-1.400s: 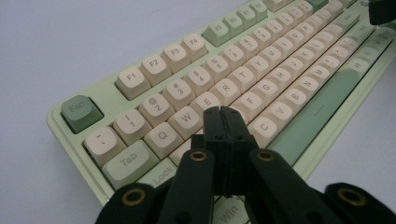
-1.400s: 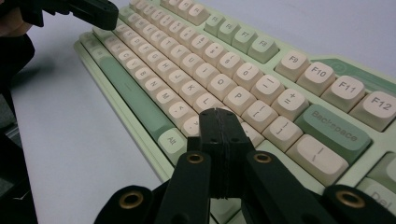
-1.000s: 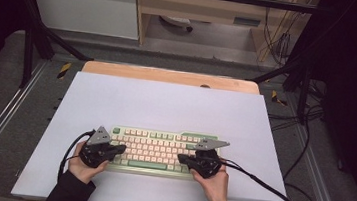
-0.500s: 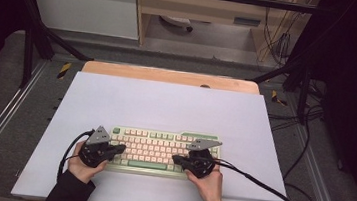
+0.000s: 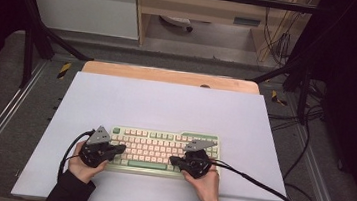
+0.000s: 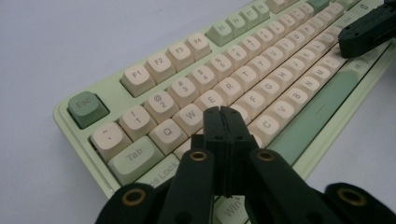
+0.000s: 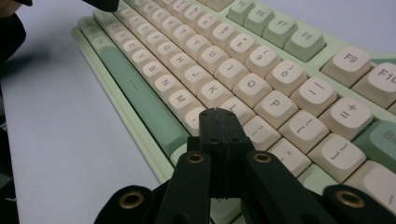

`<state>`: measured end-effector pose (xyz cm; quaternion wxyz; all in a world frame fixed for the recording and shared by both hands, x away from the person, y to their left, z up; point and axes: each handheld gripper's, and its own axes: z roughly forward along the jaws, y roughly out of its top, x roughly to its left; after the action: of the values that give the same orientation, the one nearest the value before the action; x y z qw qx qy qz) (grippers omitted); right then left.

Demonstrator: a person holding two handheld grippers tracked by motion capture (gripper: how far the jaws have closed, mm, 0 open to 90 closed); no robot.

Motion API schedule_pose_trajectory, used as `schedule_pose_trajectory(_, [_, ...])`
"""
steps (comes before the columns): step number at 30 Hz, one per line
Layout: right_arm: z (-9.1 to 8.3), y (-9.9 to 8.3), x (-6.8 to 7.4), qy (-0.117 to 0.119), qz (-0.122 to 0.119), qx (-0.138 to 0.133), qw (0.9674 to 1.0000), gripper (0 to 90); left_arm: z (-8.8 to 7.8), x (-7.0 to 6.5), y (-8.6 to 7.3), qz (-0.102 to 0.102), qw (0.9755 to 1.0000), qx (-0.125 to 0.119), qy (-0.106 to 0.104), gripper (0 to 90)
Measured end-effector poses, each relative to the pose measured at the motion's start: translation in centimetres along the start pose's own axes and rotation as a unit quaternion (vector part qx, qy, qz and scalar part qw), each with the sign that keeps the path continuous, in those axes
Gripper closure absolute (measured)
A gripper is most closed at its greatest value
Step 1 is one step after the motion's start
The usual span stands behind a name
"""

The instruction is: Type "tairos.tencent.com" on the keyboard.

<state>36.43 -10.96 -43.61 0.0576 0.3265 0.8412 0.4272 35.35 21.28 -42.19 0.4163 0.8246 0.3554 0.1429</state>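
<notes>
Pale-green plastic frames the keyboard with cream and sage keycaps (image 5: pixel 163 151) that we work on; it lies flat on the lavender-grey table sheet (image 5: pixel 166 104), near the front edge, between our two hands. We hold the left black two-jaw gripper (image 5: pixel 120 148) over the keyboard's left end, jaws clenched together with nothing between them, the joined tip poised above the cream keys just below W and E in the left gripper view (image 6: pixel 221 114). Our right black two-jaw gripper (image 5: pixel 174 159) is likewise pressed shut and empty; in the right gripper view its tip (image 7: pixel 217 115) sits over the keys beside K and L, close to the long sage space bar (image 7: pixel 140 100).

We judge the work to be pressing keys with the closed tips. The risk is plain: each tip looks about as wide as a keycap, so a slightly off-centre push could catch two neighbouring keys at once. We cannot tell whether either tip is touching a cap yet, so a hard descent could jam a key or slide off its rounded top. The keyboard rests loose on the smooth sheet, so a slanted push may skate it away from us. The trailing black cable (image 5: pixel 258 184) by the right hand could snag and tug our aim.
</notes>
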Motion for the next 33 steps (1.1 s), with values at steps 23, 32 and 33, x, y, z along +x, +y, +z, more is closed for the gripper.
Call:
schedule_pose_trajectory(23, [-3.3,0.2,-1.4,-0.017,0.004,-0.031,0.9994,90.0,0.1,-0.5,0.3,0.003,1.0,-0.001,-0.002,90.0])
schedule_pose_trajectory(32, [-3.3,-0.1,-1.5,-0.013,0.006,-0.024,0.9996,90.0,0.5,-1.3,1.0,0.013,0.9999,0.0,-0.004,90.0])
schedule_pose_trajectory(33, [-3.3,-0.1,-1.5,-0.014,0.005,-0.022,0.9997,90.0,0.6,-1.5,1.1,0.014,0.9999,0.001,-0.005,90.0])
